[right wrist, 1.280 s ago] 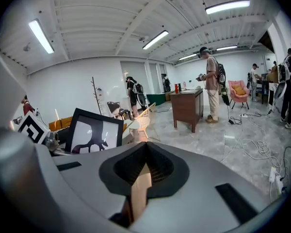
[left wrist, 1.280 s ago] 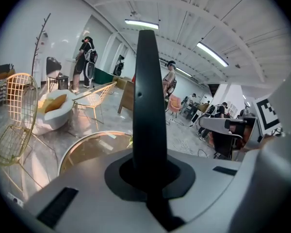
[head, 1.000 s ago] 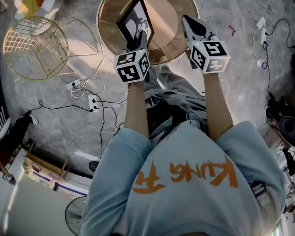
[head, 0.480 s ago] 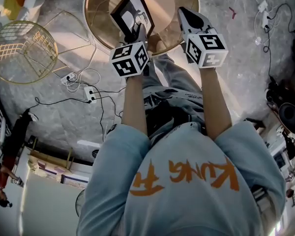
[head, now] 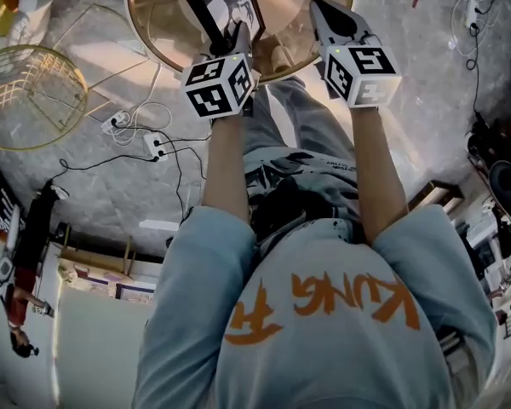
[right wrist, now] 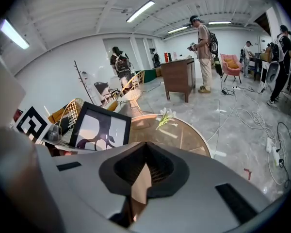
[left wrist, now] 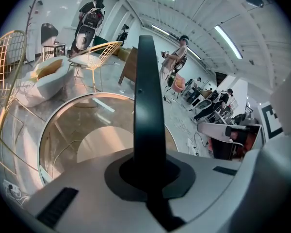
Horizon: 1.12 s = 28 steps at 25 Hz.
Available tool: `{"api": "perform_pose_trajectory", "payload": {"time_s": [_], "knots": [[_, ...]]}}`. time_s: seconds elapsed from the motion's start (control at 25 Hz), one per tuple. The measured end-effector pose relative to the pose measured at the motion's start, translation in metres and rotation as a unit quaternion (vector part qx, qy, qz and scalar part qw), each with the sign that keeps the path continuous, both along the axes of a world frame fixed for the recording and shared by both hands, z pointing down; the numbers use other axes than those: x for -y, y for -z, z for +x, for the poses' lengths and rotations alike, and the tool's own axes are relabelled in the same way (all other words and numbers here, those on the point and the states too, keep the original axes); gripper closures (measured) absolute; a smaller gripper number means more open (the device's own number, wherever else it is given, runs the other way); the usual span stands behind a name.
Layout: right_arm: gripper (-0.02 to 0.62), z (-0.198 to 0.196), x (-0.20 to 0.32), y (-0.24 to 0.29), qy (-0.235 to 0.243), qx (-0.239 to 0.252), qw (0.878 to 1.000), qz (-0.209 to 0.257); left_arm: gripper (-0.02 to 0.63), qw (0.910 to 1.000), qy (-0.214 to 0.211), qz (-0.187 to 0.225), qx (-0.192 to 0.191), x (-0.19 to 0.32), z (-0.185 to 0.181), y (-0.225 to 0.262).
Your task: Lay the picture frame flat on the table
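Observation:
The picture frame [head: 226, 7], black-edged with a black-and-white print, stands tilted over the round glass table [head: 153, 25] with its gold rim. My left gripper [head: 238, 43] is shut on the frame's lower edge. In the left gripper view the frame [left wrist: 148, 91] runs edge-on up from between the jaws of that gripper [left wrist: 148, 165]. My right gripper [head: 328, 15] hovers over the table's near right part, apart from the frame, its jaws together with nothing between them. The right gripper view shows the frame's face [right wrist: 103, 130] to the left of this gripper [right wrist: 144, 148].
A white flower [right wrist: 166, 115] lies on the far side of the table [right wrist: 186, 137]. Left of the table stands a gold wire chair [head: 25, 92]. Power strips and cables [head: 157, 143] lie on the marble floor. Several people and a wooden cabinet [right wrist: 179, 76] are farther back.
Both grippers have sunk toward the tabletop, the left one still holding the frame. In the head view the table and the frame have slid toward the top edge.

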State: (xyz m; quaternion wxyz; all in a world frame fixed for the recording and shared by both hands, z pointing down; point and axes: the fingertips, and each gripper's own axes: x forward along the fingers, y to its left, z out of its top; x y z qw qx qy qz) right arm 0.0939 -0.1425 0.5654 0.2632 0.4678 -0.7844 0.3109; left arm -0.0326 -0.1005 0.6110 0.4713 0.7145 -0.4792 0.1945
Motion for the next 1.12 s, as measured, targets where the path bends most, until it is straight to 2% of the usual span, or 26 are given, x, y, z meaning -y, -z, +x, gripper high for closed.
{"api": "perform_pose_trajectory", "payload": {"time_s": [0.16, 0.36, 0.52, 0.8, 1.0, 1.12], "knots": [[0.598, -0.001, 0.005, -0.02, 0.003, -0.004, 1.0, -0.008, 0.58, 0.9999, -0.007, -0.011, -0.002, 0.001, 0.002, -0.02], [0.598, 0.0, 0.009, -0.045, 0.011, -0.016, 1.0, -0.018, 0.58, 0.9994, 0.004, -0.017, -0.03, 0.008, 0.004, -0.043], [0.598, 0.003, 0.012, -0.069, 0.012, -0.02, 0.999, -0.027, 0.58, 0.9993, -0.008, -0.013, -0.035, 0.021, 0.005, -0.058], [0.598, 0.003, 0.014, -0.109, 0.007, -0.014, 0.999, -0.042, 0.58, 0.9963, -0.005, -0.023, -0.083, 0.042, 0.014, -0.084], [0.598, 0.0, 0.017, -0.125, 0.007, -0.012, 0.999, -0.047, 0.58, 0.9899, -0.039, -0.057, -0.124, 0.04, 0.024, -0.1], [0.598, -0.002, 0.018, -0.128, 0.009, -0.012, 0.999, -0.048, 0.58, 0.9863, -0.064, -0.079, -0.13, 0.034, 0.024, -0.108]]}}
